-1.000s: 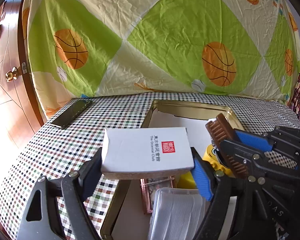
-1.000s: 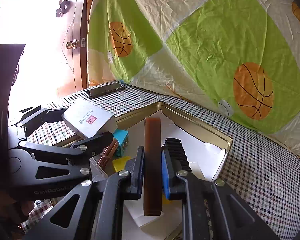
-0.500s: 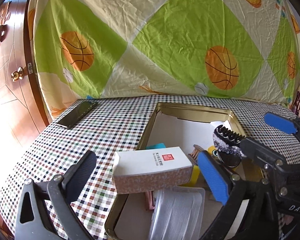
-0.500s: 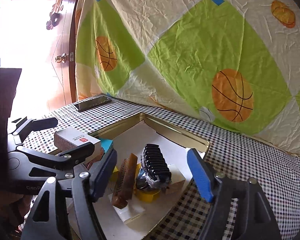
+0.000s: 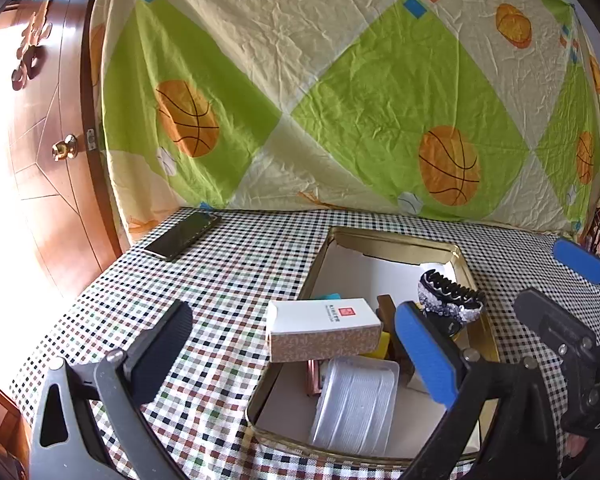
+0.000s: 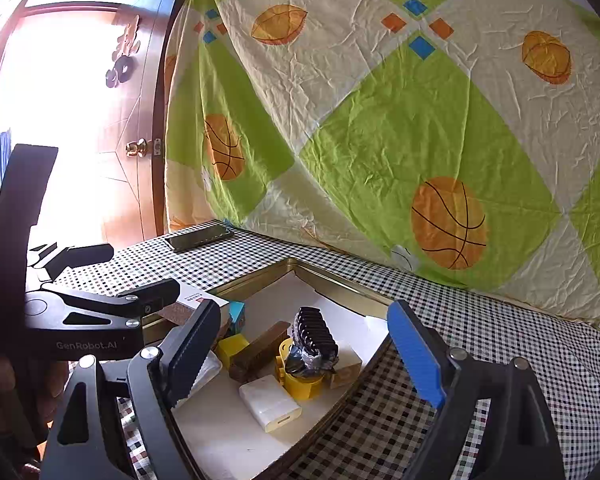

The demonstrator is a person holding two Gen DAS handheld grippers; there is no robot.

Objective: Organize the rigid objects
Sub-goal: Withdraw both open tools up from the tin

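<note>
left gripper (image 5: 296, 344) spread wide, nothing pinched | white rectangular cardboard box (image 5: 324, 334) rests on the left rim of the shallow golden metal tin (image 5: 396, 242), likely to tip | brown wooden comb (image 6: 260, 350) lies inside | right gripper (image 6: 304, 346) jaws opening, nothing between them | advice: withdraw straight up, do not knock the box.

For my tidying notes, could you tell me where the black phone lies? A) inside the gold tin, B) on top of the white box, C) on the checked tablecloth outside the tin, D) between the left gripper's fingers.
C: the phone lies flat on the checked tablecloth, well apart from the gold tin.
</note>
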